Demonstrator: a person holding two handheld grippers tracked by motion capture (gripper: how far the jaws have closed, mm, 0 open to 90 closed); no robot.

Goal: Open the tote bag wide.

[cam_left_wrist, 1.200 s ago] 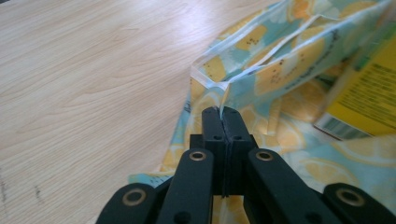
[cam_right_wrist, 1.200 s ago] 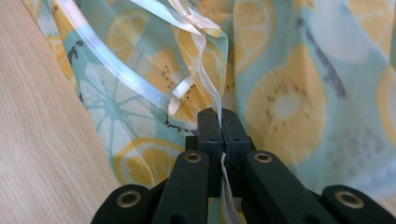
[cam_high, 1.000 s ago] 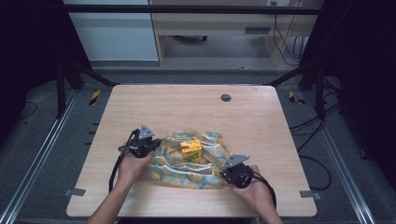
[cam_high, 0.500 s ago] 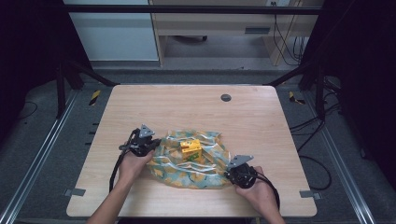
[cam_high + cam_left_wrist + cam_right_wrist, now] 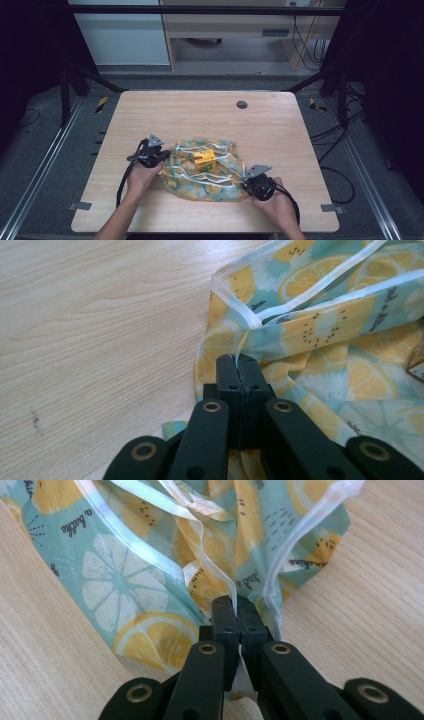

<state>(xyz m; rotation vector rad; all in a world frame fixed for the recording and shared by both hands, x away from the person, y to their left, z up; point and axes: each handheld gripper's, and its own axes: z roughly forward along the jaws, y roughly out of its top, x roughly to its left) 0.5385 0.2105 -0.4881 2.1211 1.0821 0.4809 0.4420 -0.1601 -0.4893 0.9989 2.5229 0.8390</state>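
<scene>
The cloth (image 5: 207, 170) on the desk (image 5: 200, 117) is clamped at opposite edges by the left gripper (image 5: 239, 361) and right gripper (image 5: 235, 605), jaws pressed together.

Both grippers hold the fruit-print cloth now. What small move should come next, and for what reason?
Probably lift both edges a little and draw them inward over the yellow box. The left gripper and the right gripper are each shut on an edge of the cloth, at opposite sides, and the box lies on the cloth between them, not yet covered.
</scene>
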